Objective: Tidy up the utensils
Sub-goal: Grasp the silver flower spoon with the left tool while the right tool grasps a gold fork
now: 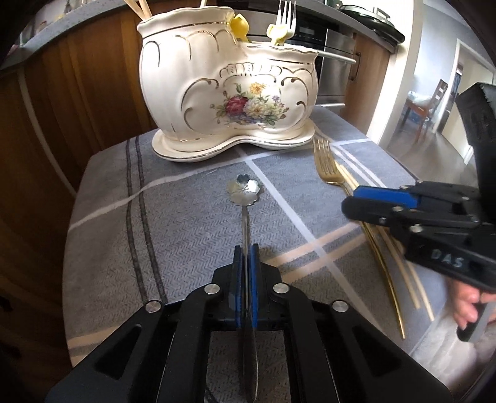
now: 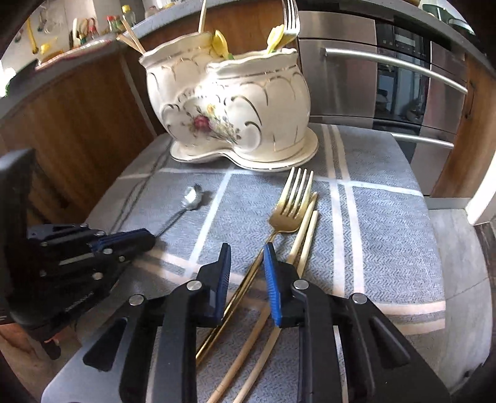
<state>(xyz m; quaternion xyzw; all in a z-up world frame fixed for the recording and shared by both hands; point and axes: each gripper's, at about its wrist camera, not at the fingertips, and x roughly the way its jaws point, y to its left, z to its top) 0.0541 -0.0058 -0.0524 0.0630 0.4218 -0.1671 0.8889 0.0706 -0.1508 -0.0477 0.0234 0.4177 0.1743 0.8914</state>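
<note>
Two grippers are over the checked grey tablecloth (image 1: 192,235), each lined up on a different utensil. The left gripper (image 1: 246,254) has its blue pads pressed together on the handle of a silver flower-bowl spoon (image 1: 243,189); the spoon's long axis runs straight out from the jaws toward the ceramic utensil holder (image 1: 229,90), bowl end forward, handle end trailing back under the gripper. Whether the spoon is lifted off the cloth or just touching it I cannot tell.

The right gripper (image 2: 246,272) has its jaws spread, straddling the handle of the gold fork (image 2: 290,214), which lies flat on the cloth with its tines pointing toward the holder and its handle angling back toward the lower left between the two pads. Neither pad touches it yet. Just beside the fork, on its right, lie two pale chopsticks (image 2: 305,235), nearly parallel with it; the right-hand pad sits over or very near them, so closing could catch a chopstick along with the fork.

The holder stands on its matching saucer at the far side of the cloth, already carrying a silver fork (image 2: 291,18), yellow-handled pieces and chopsticks. Judging by this layout, the spoon is the nearer to being stowed: it points at the holder already, and would need tipping upright to go in over the rim.
</note>
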